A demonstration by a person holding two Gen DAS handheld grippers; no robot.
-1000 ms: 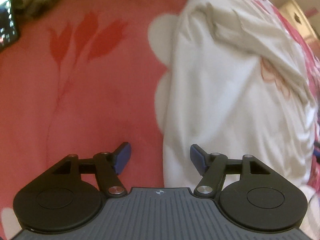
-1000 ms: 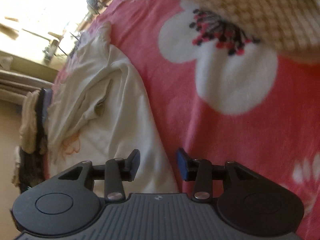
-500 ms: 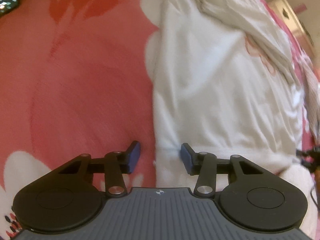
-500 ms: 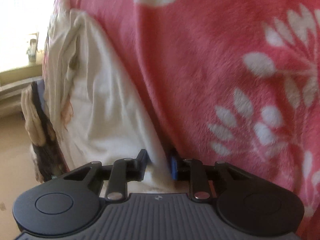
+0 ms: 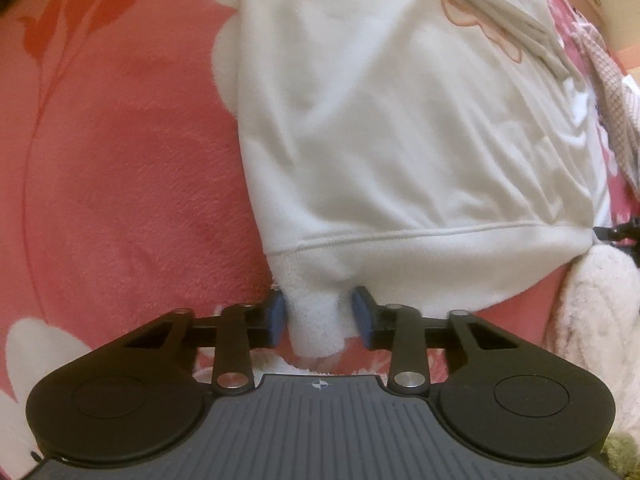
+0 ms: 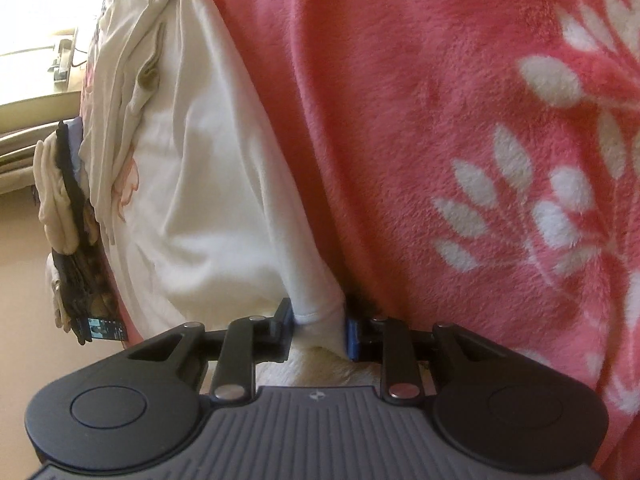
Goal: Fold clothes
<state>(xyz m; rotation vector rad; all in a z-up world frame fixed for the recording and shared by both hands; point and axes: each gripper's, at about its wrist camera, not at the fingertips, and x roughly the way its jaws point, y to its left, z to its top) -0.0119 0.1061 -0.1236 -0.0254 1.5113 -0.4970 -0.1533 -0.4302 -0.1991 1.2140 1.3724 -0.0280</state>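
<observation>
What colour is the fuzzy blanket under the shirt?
The blanket is pink with white leaves and flowers, clearest in the right wrist view.

A pink fleece blanket [image 5: 120, 184] with white flower and leaf prints is covering the surface and filling most of both views; in the right wrist view its white leaf pattern [image 6: 532, 200] is showing at 3 o'clock. Red tulip shapes [image 5: 72, 8] are lying at 10 o'clock in the left wrist view. A fluffy off-white fabric [image 5: 592, 320] is resting at 4 o'clock. A knitted pinkish cloth [image 5: 612, 92] is trailing at 2 o'clock. In the right wrist view, a dark, cream-edged bundle [image 6: 68, 208], possibly more laundry, is hanging at 9 o'clock, with a small lit screen [image 6: 105, 329] glowing below it.
</observation>
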